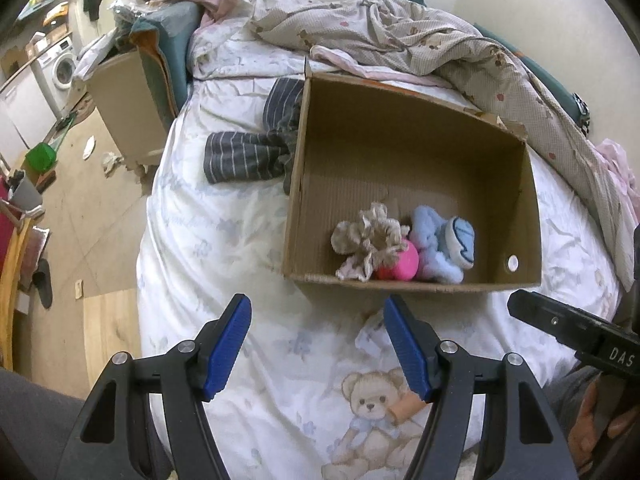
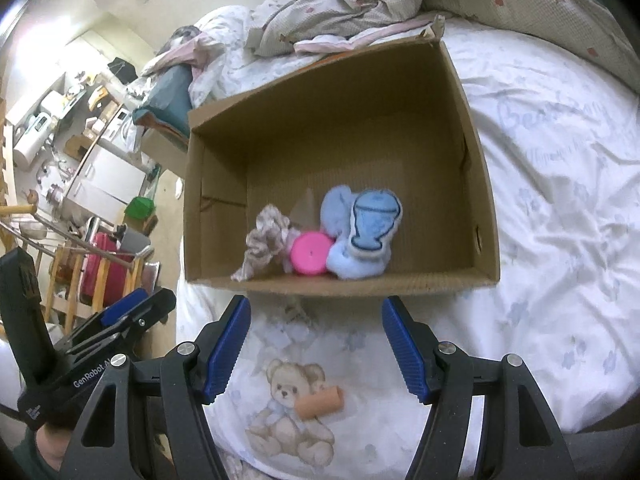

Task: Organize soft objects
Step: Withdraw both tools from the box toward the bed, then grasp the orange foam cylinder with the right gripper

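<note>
A cluttered bedroom surrounds me, and I work over the bed, its white quilt printed with a teddy bear. On it sits an open cardboard box, and against its near wall lie three soft things touching one another: a beige ruffled scrunchie, a pink round plush and a blue plush toy. Left of the box, touching its side, a striped grey garment lies crumpled on the quilt; I judge it the next piece to gather. It should be light and limp, so I would pinch a thick fold near its middle, or it will trail and snag on the box rim. A small tan roll rests on the bear print. My left tool hangs over the quilt with jaws apart and empty; my right tool likewise stands spread, holding nothing. I read "GenRobot.A" on the left handle, "DAS" on the right, and faint script on the quilt I cannot make out.
</note>
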### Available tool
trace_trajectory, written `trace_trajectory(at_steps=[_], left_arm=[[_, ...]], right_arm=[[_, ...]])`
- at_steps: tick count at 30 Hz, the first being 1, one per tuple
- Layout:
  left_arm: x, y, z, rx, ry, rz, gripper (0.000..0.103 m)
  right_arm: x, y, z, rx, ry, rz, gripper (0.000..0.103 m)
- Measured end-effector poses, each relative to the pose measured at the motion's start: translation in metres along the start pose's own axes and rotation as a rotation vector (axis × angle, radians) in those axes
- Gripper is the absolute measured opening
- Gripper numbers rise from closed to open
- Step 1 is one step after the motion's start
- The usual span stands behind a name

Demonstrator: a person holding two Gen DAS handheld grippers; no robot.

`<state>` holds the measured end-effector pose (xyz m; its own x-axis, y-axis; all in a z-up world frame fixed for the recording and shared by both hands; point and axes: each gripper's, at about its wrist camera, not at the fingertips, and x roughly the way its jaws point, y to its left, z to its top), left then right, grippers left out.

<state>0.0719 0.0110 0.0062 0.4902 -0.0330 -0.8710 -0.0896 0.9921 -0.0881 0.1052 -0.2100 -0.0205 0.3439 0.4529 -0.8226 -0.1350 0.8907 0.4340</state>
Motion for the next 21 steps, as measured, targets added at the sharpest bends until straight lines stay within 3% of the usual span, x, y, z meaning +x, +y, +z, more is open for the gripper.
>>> trace_trajectory(at_steps=[5, 13, 18, 21], left_arm=[[0.0, 0.003, -0.015, 0.004, 0.021, -0.005, 0.066], [0.005, 0.015, -0.022, -0.002, 0.059, -0.013, 0.066], [0.006, 0.028, -0.024, -0.028, 0.072, -0.015, 0.066], [0.006, 0.034, -0.025, -0.045, 0.079, -0.018, 0.066]], right_arm=[[0.006, -0.001, -0.016, -0.01, 0.057, -0.014, 0.072], [0.066, 0.019, -0.051, -0.183, 0.345, -0.076, 0.072], [0.09, 0.04, -0.068, -0.315, 0.414, -0.127, 0.072], [0.101, 0.036, -0.069, -0.266, 0.451, -0.1, 0.072]])
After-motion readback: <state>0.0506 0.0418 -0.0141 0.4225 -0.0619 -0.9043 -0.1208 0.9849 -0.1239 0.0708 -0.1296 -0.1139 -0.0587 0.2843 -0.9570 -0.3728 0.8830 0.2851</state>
